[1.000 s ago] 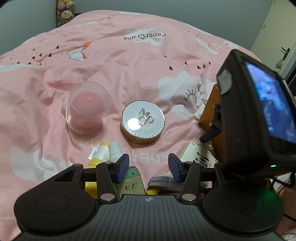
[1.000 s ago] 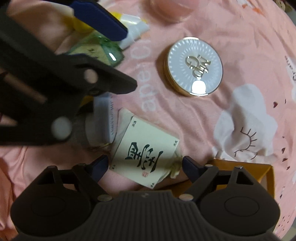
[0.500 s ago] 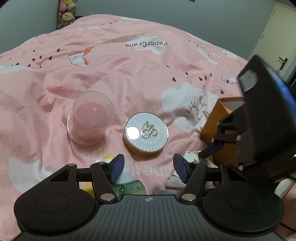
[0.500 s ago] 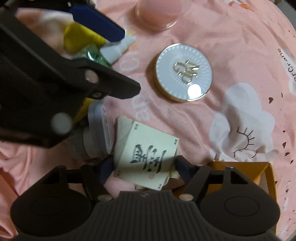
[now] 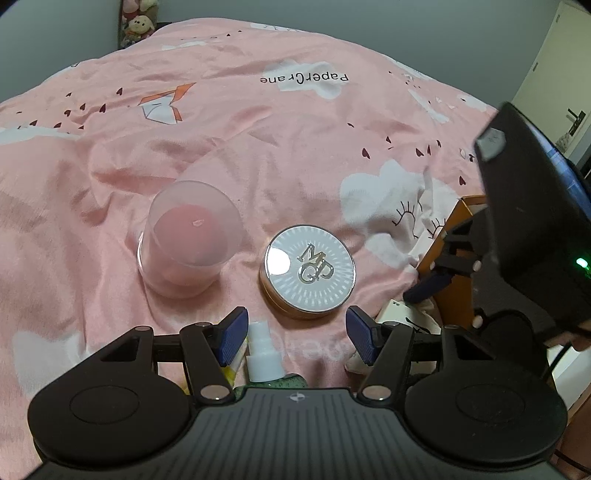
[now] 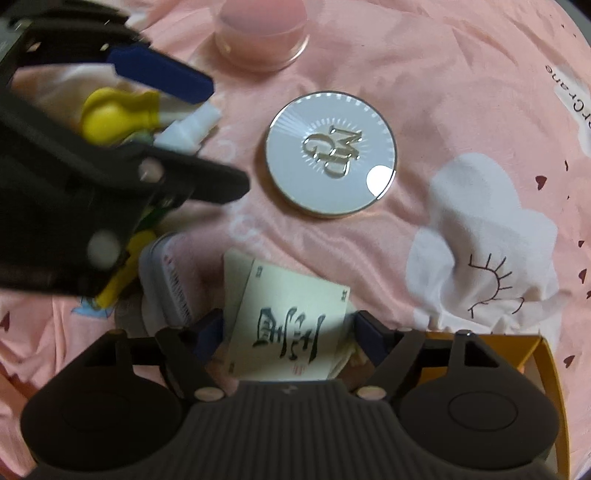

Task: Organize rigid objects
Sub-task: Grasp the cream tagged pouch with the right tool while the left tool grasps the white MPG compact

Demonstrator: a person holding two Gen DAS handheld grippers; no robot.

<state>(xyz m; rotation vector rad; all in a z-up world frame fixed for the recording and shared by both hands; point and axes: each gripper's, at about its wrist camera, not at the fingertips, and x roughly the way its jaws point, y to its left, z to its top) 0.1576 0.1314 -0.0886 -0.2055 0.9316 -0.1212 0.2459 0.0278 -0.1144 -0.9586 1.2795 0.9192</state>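
Observation:
My right gripper (image 6: 288, 332) points down over a cream card box (image 6: 291, 317) printed with a black character. Its jaws are opening, with the box between the pads and a small gap on each side. My left gripper (image 5: 297, 339) is open low over the bed, and the white cap of a green spray bottle (image 5: 264, 350) stands between its pads untouched. Ahead of it lie a round silver compact (image 5: 309, 271) and a pink sponge in a clear case (image 5: 190, 238). The left gripper (image 6: 221, 140) also crosses the upper left of the right wrist view.
Everything lies on a pink bed cover (image 5: 258, 140). An orange box (image 6: 535, 362) sits right of the card box. A yellow bottle (image 6: 110, 114) and a grey tin (image 6: 166, 273) lie under the left gripper. Soft toys (image 5: 136, 22) sit at the bed's far corner.
The left jaws widened and its view drew back a little. The right jaws narrowed around the card box, then spread again as the gripper shifted over it.

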